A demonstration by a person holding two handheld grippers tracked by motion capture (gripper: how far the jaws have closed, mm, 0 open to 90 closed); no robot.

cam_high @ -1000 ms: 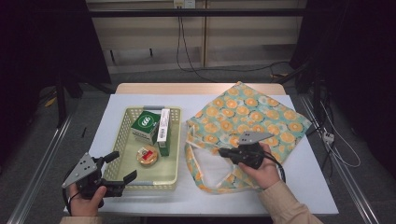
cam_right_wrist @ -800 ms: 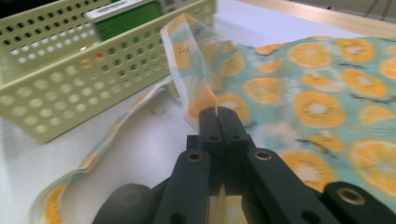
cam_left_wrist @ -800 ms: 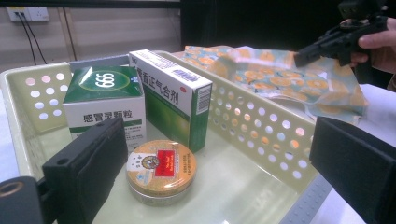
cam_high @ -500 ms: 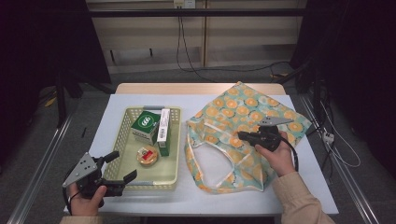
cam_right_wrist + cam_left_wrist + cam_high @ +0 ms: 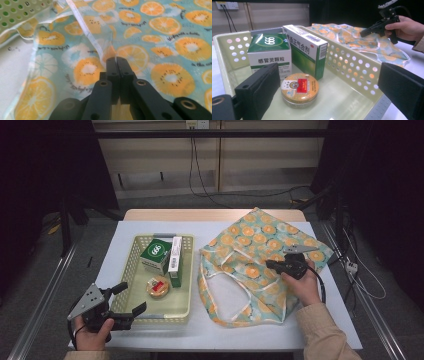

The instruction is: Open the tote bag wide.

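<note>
Right tool (image 5: 116,65): jaws together, pinching the bag (image 5: 280,240) handle.
Left tool (image 5: 127,298): jaws apart, at basket's (image 5: 131,267) 7 o'clock.
Bag: worktop's 3 o'clock.
Advice: lift handle slowly, keeping mouth open.

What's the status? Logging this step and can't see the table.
Right gripper shut on bag strap, lifting the bag mouth. Left gripper open at basket near corner. Tin and two boxes inside. Nothing blocking.
</note>
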